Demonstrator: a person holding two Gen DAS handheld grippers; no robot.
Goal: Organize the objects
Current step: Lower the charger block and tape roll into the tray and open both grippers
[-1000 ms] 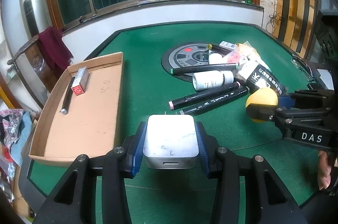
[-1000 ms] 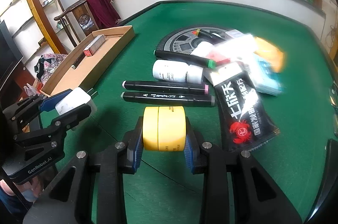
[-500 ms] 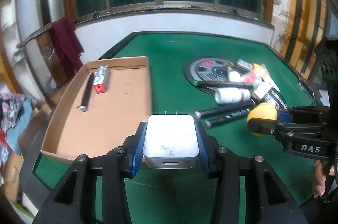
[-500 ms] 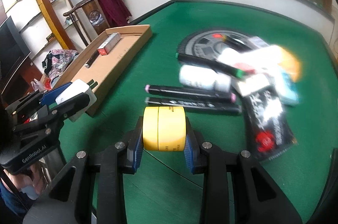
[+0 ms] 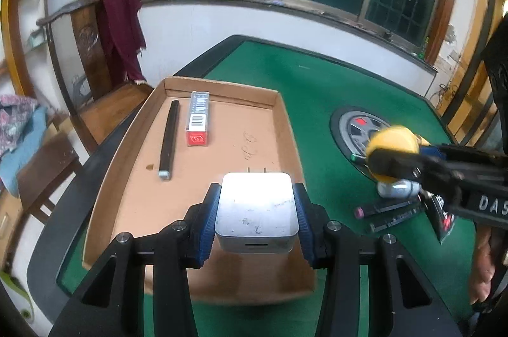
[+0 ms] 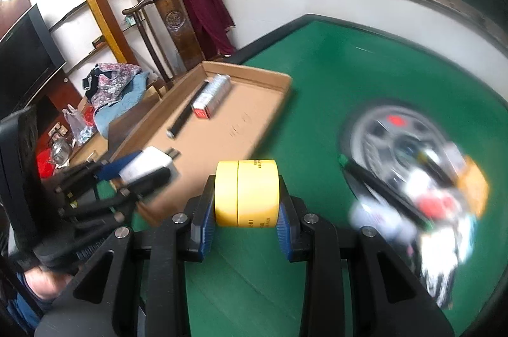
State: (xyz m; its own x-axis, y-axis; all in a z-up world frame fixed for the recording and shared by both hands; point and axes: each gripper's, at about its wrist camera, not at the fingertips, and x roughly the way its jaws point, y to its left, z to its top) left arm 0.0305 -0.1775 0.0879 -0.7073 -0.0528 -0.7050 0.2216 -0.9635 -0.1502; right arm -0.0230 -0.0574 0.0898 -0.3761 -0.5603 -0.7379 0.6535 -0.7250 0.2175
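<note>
Both grippers now hanging farther left than in the earlier frames, the cardboard tray having come from the left margin to directly beneath the left gripper, the clutter pile sliding off to the right. Far left, beyond the table edge: wooden chair (image 5: 92, 51) draped with a maroon cloth (image 5: 122, 25), heaped clothing (image 6: 117, 89) showing in the right wrist view. Cardboard tray (image 5: 127, 178) lying on the green table (image 5: 317, 102), already holding a dark marker (image 5: 170, 137) and, just beside it, a red-and-silver box (image 5: 198, 122), both near the tray's far left corner. Left gripper (image 5: 256, 210) pinching a white charger (image 5: 256, 206) by its two sides between blue pads, prongs pointing away from the camera, hovering over the near part of the tray floor, not touching it. Right gripper (image 6: 247, 194) clamping a yellow tape roll (image 6: 247, 192) by its flat faces, hanging over green felt just right of the tray's near corner; same roll showing at the right of the left wrist view (image 5: 393, 146). Further right, round grey disc (image 5: 355, 127) set in the tabletop, with the remaining pile lying on and beside it: white bottle (image 5: 397, 189), two black markers (image 5: 387, 206) side by side, a black packet (image 5: 443, 219), other items in the right wrist view too blurred to identify. At the far right edge of the left wrist view, part of a person's hand (image 5: 482, 270) gripping the right gripper's handle.
</note>
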